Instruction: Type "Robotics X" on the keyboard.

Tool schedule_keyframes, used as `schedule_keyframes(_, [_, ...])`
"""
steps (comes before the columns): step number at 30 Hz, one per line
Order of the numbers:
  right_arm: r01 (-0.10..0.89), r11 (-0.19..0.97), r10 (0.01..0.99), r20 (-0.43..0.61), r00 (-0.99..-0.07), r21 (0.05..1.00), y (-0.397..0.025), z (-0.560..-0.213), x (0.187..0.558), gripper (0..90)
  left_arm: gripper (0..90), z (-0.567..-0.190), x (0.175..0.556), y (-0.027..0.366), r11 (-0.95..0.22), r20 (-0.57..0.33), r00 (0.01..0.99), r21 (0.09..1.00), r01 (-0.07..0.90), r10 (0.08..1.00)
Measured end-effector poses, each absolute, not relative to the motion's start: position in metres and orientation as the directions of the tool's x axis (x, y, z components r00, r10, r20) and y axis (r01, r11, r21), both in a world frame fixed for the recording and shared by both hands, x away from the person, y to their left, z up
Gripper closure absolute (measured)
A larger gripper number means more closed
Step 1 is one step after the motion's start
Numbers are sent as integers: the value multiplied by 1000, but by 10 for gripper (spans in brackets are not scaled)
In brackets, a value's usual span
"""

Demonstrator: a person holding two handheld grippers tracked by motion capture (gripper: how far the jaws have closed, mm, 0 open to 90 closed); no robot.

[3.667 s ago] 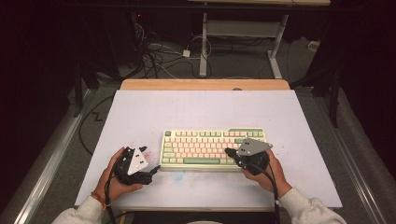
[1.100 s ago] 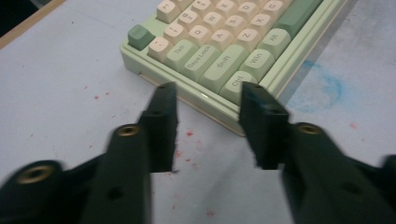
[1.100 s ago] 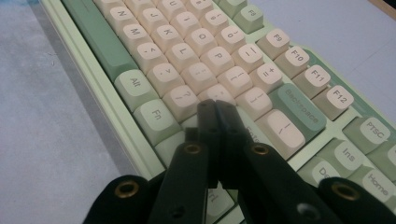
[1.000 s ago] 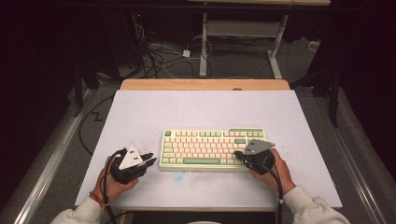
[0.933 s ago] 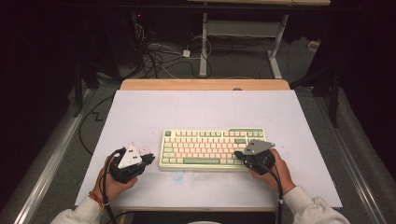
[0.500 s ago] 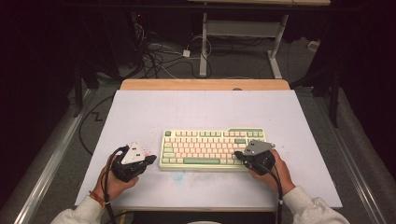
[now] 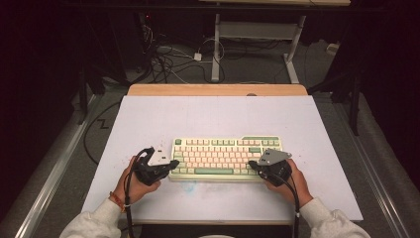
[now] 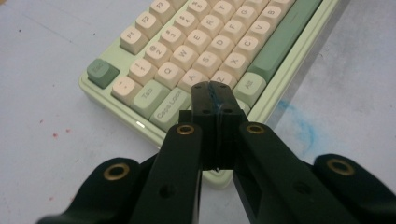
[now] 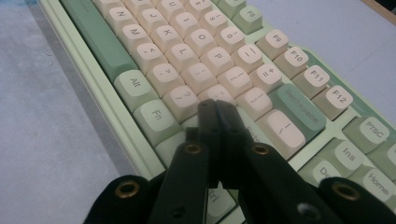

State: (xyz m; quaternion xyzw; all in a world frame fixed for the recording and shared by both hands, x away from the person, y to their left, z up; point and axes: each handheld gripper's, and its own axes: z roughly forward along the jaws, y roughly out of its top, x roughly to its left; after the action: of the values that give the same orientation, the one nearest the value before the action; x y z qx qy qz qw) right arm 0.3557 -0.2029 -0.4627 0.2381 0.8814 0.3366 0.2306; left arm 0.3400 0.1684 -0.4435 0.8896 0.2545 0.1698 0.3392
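Currently I log 1 green-and-cream keyboard (image 7: 227,158) on the white table (image 7: 218,114), near its front edge. My left gripper (image 7: 171,163), jaws pressed together, sits over its left end; right gripper (image 7: 251,163), likewise closed, over its right end.

Pale green keyboard (image 7: 225,158) with cream keys lies flat, table's near-centre.

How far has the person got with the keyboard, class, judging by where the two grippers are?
Done: both grippers are shut and brought to the keyboard. In hand: the left gripper sits over the keys near Caps Lock, the right gripper over the lower right keys. Left: whether any key is pressed cannot be told.
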Motion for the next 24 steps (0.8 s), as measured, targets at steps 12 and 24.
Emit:
schedule_keyframes(12, [266,659,575,-244,-781,703,-203,-463,356,900,875,-444,356,144,-675,135,835,662,325,534])
schedule_keyframes(24, [265,660,572,-242,-783,703,-203,-463,356,900,875,-448,367,124,-710,138,856,631,313,499])
